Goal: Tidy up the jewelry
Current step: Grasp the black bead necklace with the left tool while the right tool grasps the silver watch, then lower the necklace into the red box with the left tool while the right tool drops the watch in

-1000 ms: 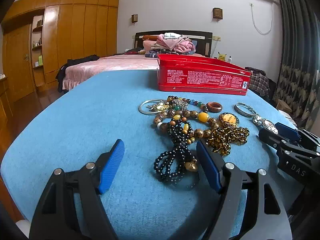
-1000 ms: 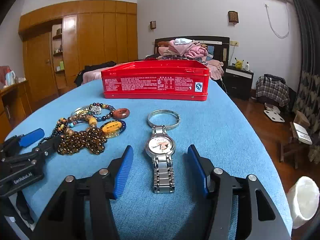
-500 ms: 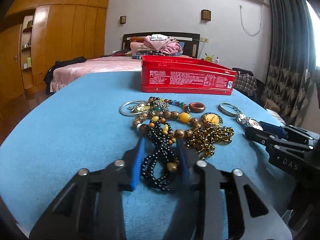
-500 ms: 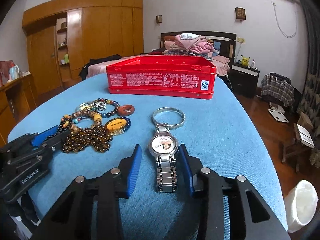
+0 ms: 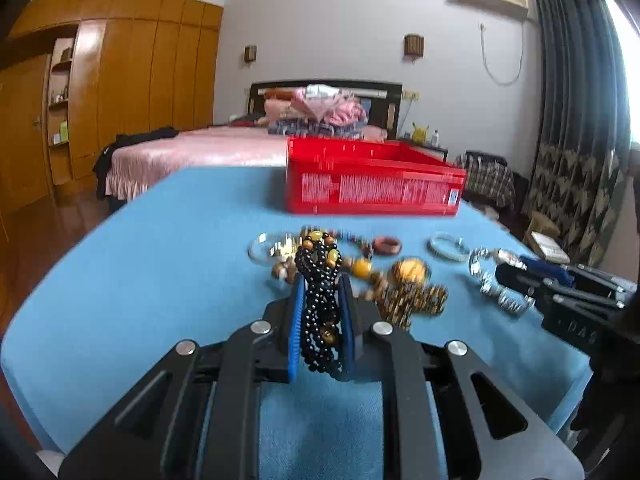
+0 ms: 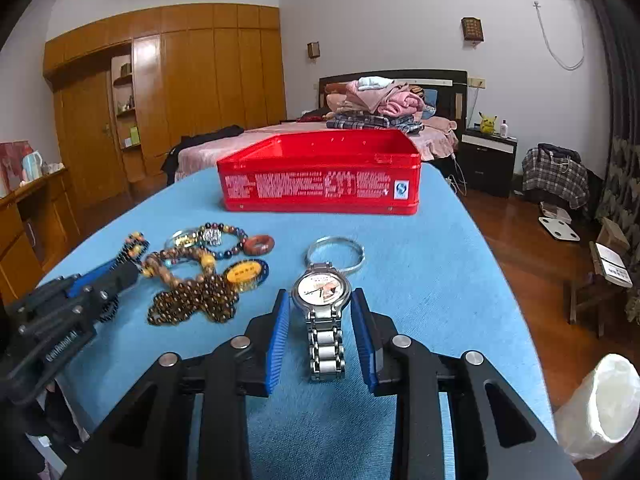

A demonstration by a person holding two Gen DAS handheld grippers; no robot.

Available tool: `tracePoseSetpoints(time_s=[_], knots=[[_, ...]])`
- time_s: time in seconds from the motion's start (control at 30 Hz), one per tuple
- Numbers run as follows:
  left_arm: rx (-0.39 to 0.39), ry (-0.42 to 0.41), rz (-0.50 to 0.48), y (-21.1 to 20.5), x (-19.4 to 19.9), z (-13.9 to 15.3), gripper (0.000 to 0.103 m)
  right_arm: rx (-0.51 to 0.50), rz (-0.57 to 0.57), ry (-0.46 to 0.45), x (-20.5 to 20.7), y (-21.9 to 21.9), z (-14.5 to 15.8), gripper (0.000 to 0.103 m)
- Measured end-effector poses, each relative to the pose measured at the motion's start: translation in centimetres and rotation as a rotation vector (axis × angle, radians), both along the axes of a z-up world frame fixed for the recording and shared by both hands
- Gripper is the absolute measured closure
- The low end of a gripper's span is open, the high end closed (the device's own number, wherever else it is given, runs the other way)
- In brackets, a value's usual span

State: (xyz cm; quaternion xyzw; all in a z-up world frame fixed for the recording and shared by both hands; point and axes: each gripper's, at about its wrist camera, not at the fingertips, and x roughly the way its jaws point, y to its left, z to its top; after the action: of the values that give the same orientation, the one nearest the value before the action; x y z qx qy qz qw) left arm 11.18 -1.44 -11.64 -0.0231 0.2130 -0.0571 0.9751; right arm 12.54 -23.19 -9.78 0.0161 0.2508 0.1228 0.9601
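Note:
My left gripper (image 5: 321, 280) is closing, and its blue pads press on a black bead bracelet (image 5: 320, 320) that hangs between them, clear of the blue tablecloth (image 5: 160, 260). My right gripper (image 6: 320, 294) holds a silver wristwatch (image 6: 325, 340), with its pad tips against both sides of the watch case. In the right wrist view the left gripper (image 6: 128, 268) sits at the far left with dark beads at its tip. The open red tin (image 6: 320, 184) stands at the back of the table.
Between the grippers lie a brown bead strand (image 6: 192, 304), an amber oval pendant (image 6: 246, 272), a mixed bead bracelet (image 6: 224, 234), a reddish ring (image 6: 259, 243) and a silver bangle (image 6: 335, 254). A white bag (image 6: 600, 400) stands beyond the table's right edge.
Both grippers have gone from wide open to closed. The left one took hold of the black beads and raised them off the cloth. The right one closed onto the watch case.

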Motion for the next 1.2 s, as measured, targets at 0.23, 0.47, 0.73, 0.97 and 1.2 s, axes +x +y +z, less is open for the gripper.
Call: tracePoseSetpoints(time_s=[0.23, 0.47, 0.73, 0.97, 1.2], knots=[[-0.031, -0.078, -0.013, -0.1, -0.1, 3.2, 0.088, 0.013, 0.008, -0.058, -0.1, -0.2, 2.5, 0.072], [-0.053, -0.083, -0.042, -1.1, 2.4, 5.5, 0.088, 0.062, 0.032, -0.089, 1.3, -0.8, 4.7, 0.072], [-0.103, -0.079, -0.058, -2.2, 7.3, 7.8, 0.088, 0.093, 0.032, -0.148, 5.4, -1.7, 8.2, 0.072], [-0.15, -0.064, -0.051, -2.7, 14.2, 9.4, 0.088, 0.126, 0.03, -0.178, 12.0, -1.6, 10.3, 0.072], [-0.132, 0.035, -0.053, -3.2, 20.9, 7.8, 0.087, 0.143, 0.028, -0.092, 19.5, -0.7, 7.8, 0.072]])
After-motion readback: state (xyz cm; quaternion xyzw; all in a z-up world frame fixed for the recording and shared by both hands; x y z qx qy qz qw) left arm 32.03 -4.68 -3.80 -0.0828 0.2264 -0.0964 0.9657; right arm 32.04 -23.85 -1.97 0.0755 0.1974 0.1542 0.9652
